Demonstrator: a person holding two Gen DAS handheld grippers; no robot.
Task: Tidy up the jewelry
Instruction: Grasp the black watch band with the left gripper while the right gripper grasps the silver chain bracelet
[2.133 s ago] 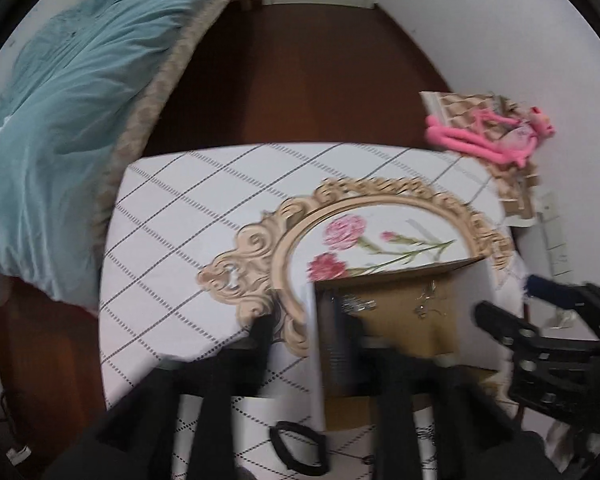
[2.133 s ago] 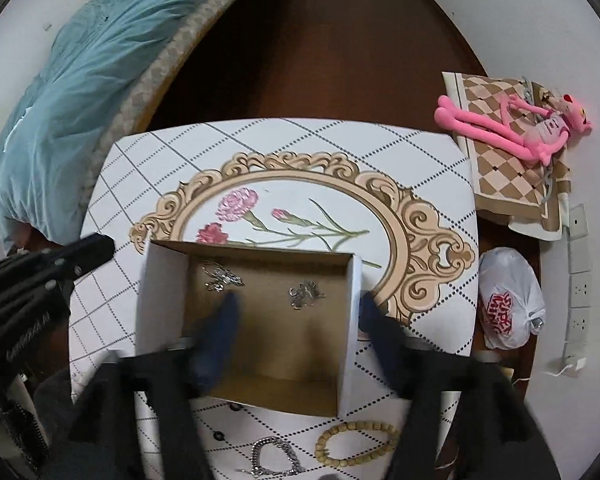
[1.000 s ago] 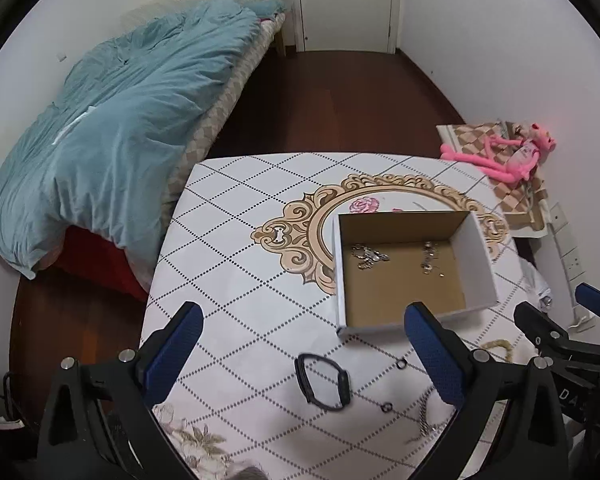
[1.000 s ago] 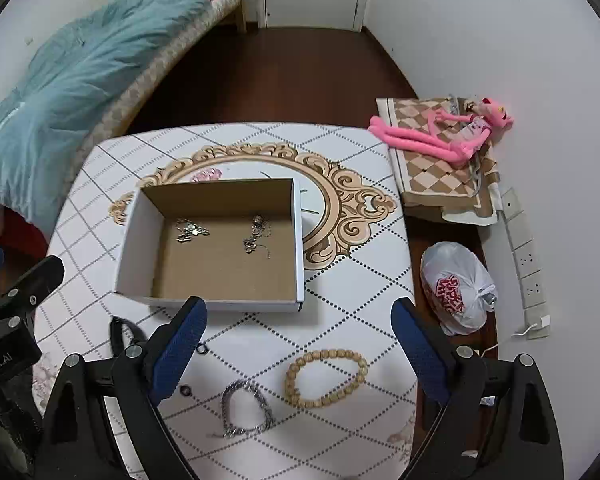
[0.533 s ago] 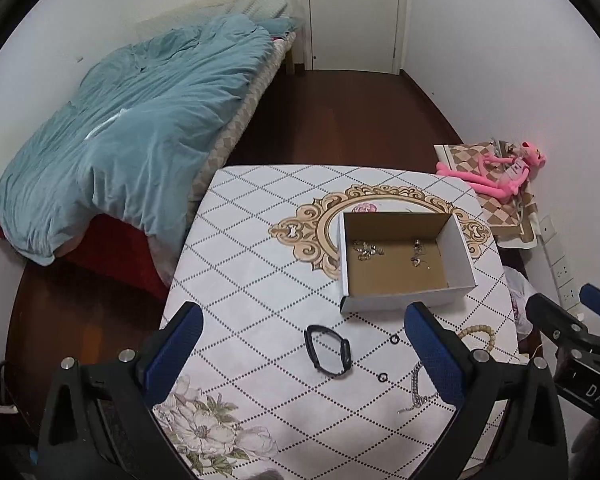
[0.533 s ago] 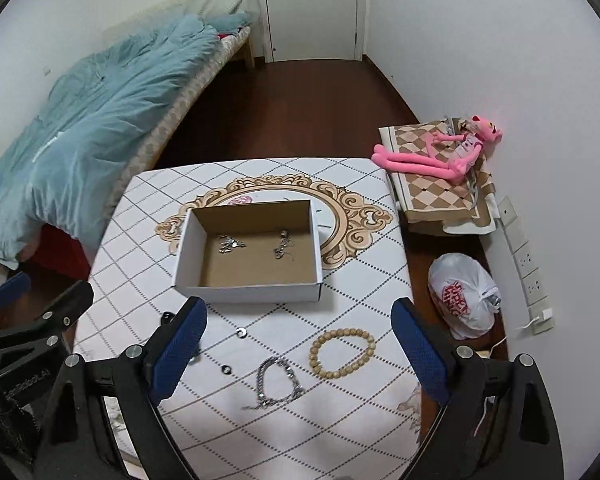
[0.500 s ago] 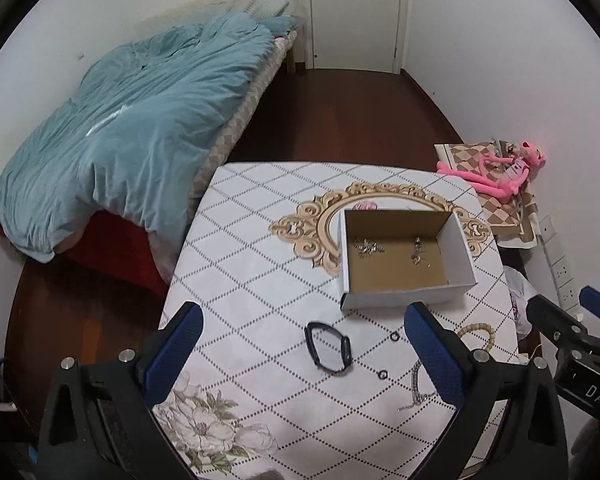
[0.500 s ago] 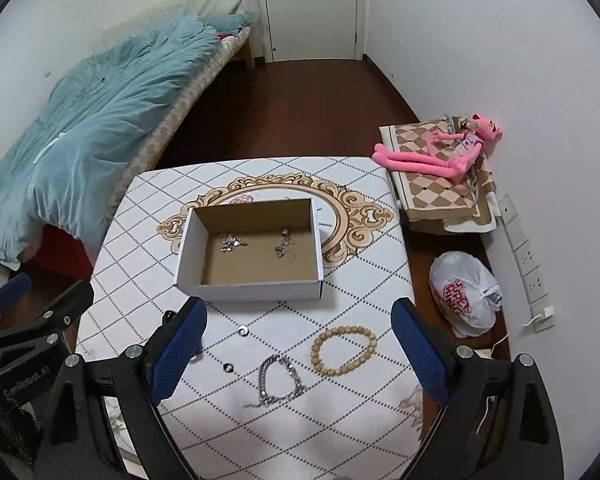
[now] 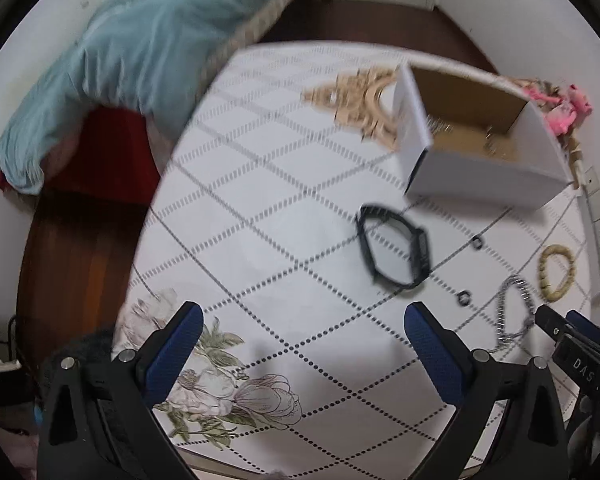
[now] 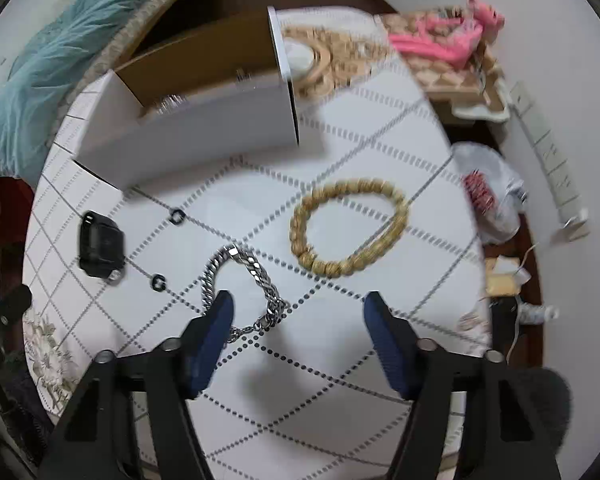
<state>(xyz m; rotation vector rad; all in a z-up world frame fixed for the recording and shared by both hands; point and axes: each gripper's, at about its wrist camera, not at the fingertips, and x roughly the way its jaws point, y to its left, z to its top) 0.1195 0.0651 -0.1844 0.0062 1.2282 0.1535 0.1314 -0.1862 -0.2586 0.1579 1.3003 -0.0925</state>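
from your left wrist view, your left gripper (image 9: pixel 302 322) is spread wide and holds nothing above the table (image 9: pixel 260 184). the black band (image 9: pixel 394 252) lies ahead of it, just short of the cardboard box (image 9: pixel 476 160). from your right wrist view, your right gripper (image 10: pixel 298 310) is also released and empty; its left pad sits over the silver chain bracelet (image 10: pixel 240 280), with the wooden bead bracelet (image 10: pixel 348 226) just beyond, near the box.
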